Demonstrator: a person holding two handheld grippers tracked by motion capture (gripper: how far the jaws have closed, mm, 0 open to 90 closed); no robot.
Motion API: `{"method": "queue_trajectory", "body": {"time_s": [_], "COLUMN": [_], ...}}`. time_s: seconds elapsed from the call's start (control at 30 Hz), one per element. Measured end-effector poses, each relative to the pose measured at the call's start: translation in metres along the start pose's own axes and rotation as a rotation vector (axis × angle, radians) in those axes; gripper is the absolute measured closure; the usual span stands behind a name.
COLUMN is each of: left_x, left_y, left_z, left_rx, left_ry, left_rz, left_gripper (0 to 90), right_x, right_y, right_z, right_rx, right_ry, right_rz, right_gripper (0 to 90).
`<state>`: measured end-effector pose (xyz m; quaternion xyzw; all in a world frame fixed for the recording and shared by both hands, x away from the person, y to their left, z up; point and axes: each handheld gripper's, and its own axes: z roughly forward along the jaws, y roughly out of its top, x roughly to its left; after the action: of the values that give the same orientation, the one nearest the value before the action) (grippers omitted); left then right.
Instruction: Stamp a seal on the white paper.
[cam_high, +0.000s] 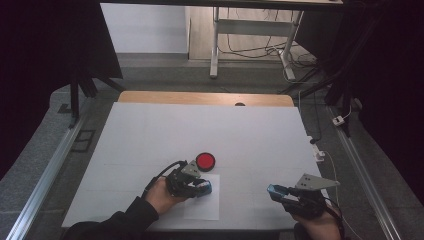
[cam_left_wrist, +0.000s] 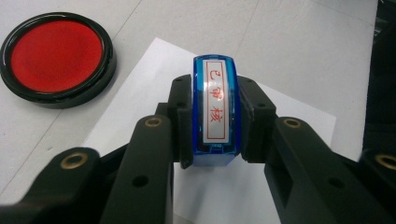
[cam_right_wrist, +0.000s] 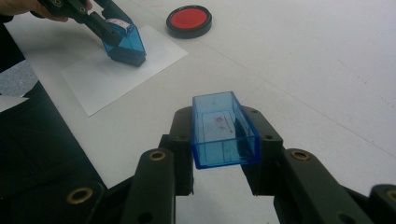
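On the white tabletop (cam_high: 150, 135), near its front edge, the left gripper (cam_high: 200, 187) is holding a blue stamp (cam_left_wrist: 215, 109) with its jaws clamped on the stamp's two sides. In the left gripper view the stamp's white label with red characters is facing the camera. The stamp's dark base is pressing down on a sheet of paper (cam_right_wrist: 112, 77) — seen from the right gripper view, it is tilting slightly under the jaws. A round red ink pad (cam_high: 205, 161) in a black case is sitting just beyond the paper, near the left gripper and apart from the stamp. Well to the right, the right gripper (cam_high: 278, 192) is hovering above the tabletop, its jaws closing on a clear blue cap (cam_right_wrist: 223, 128) — open side up, empty, with faint red marks inside.
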<state>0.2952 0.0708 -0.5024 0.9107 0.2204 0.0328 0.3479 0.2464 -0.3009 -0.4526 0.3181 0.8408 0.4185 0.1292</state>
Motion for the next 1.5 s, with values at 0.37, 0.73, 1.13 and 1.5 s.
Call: {"method": "queue_trajectory", "body": {"time_s": [0.37,0.73,1.13,1.5], "left_x": [0.0,-0.008,-0.01,0.012], "left_y": [0.001,0.003,0.004,-0.001], "left_z": [0.001,0.001,0.002,0.003], "left_rx": [0.012,0.035,0.039,0.0], "left_ry": [-0.001,0.044,0.053,-0.07], "left_rz": [0.001,0.027,0.02,-0.098], "left_gripper": [70.1,70.1,70.1,70.1], "right_x": [0.0,0.0,0.0,0.0], "right_y": [0.0,0.0,0.001,0.001], "right_z": [0.0,0.001,0.001,0.001], "right_rx": [0.004,0.007,0.009,0.01], "right_ry": [0.0,0.001,0.003,0.005], "right_rz": [0.0,-0.001,-0.003,-0.001], "right_gripper": [67.7,67.7,67.7,67.7]}}
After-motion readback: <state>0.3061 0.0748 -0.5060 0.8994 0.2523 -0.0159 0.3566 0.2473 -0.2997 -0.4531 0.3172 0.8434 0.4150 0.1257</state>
